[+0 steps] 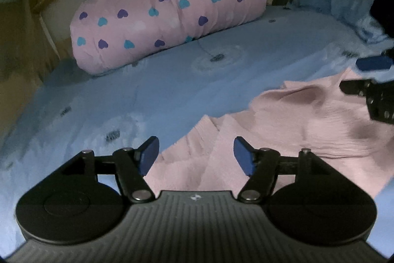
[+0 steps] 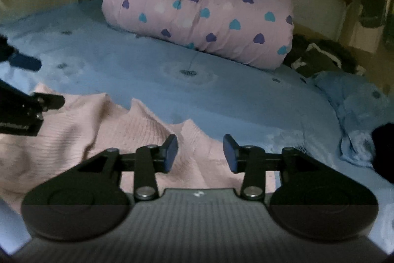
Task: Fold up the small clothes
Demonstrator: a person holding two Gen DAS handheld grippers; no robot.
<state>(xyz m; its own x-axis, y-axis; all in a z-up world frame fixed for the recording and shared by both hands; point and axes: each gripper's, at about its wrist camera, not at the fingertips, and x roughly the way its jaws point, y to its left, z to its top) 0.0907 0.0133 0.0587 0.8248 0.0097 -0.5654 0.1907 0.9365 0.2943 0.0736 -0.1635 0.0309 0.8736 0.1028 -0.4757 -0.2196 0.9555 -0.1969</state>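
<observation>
Both the left claw [image 1: 195, 155] and the right claw [image 2: 200, 153] are released, empty, above a crumpled pink sweater [image 1: 283, 120] on the bed [image 1: 147, 80].

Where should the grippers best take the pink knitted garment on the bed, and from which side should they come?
Probably at the two near corners of the pink garment, which lies crumpled on the blue sheet. Its raised folds sit just ahead of the open left gripper and open right gripper, so each could come in low from the near edge.

Rolled duvet [image 1: 167, 16] blocks far side; sheet [image 1: 123, 90] btwn open.
</observation>
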